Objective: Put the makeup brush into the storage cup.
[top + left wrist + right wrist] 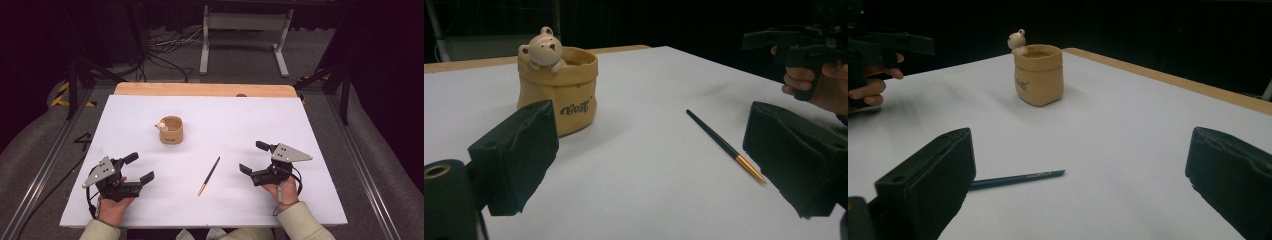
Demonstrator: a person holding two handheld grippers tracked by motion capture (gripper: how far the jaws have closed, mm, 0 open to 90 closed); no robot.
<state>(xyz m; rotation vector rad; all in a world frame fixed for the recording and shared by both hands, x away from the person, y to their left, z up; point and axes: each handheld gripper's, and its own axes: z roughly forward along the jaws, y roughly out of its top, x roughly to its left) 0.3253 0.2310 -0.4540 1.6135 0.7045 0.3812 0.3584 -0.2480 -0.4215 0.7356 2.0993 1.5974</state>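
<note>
The pen (209, 175) lies flat on the white table (300, 130), between the two grippers and touching neither. The cup (171, 130) with a bear figure on its rim stands upright farther back, well apart. The left gripper (139, 167) and right gripper (252, 156) both hover with jaws wide apart, empty.

A matt, smooth white sheet (250, 125) covers the table, with a strip of pale bare wood (205, 89) showing along its far edge beyond both grippers. The tan pot (559, 92) ahead of the left gripper (141, 168) looks like glazed ceramic with a soft sheen. The pencil (209, 176) between the grippers has a dark glossy barrel and a gold metallic end; the right gripper (254, 157) carries matt black jaws and a grey metal plate.
</note>
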